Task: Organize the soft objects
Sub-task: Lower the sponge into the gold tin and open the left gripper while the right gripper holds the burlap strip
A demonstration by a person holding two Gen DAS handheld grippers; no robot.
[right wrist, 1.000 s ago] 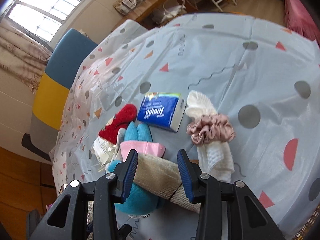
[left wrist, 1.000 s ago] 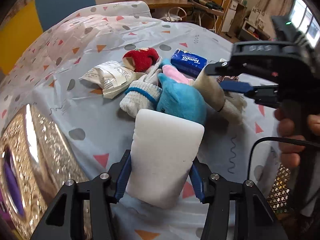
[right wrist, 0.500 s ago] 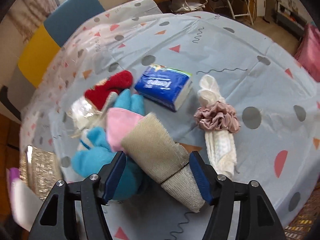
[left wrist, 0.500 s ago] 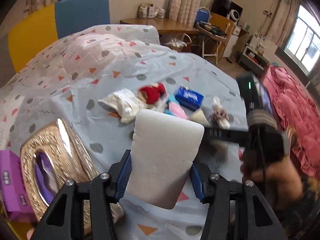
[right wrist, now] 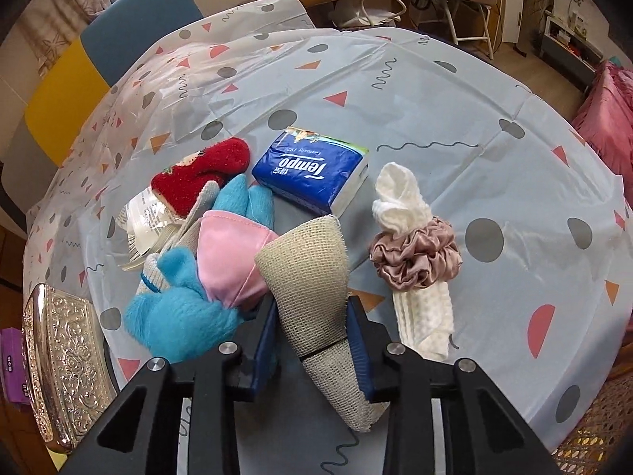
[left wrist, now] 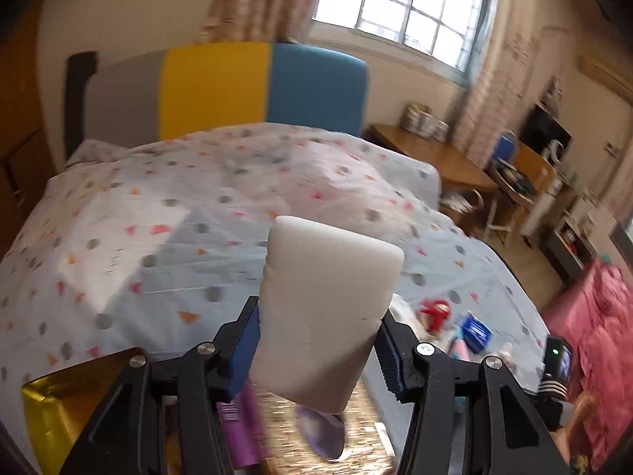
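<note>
My left gripper (left wrist: 316, 340) is shut on a white foam block (left wrist: 328, 308), held up in the air over a gold embossed tray (left wrist: 356, 439). In the right wrist view my right gripper (right wrist: 312, 316) has its jaws closing on a beige burlap roll (right wrist: 308, 269), and both pads touch its sides. The roll lies on the patterned sheet (right wrist: 435, 99) against a pink cloth (right wrist: 233, 257) and a blue plush toy (right wrist: 178, 316). Around them lie a red fuzzy sock (right wrist: 201, 174), a blue Tempo tissue pack (right wrist: 312, 170) and a white cloth (right wrist: 403, 198) ringed by a mauve scrunchie (right wrist: 415, 261).
The gold tray (right wrist: 63, 356) sits at the bed's left edge beside a purple box (right wrist: 12, 364). A clear plastic packet (right wrist: 146, 225) and a grey glove (right wrist: 190, 229) lie under the plush toy. A grey, yellow and blue headboard (left wrist: 221, 91) stands at the far end.
My left gripper rose with the foam block and swung from the pile toward the headboard, over the gold tray. The right gripper's jaws widened, then closed on the burlap roll.
</note>
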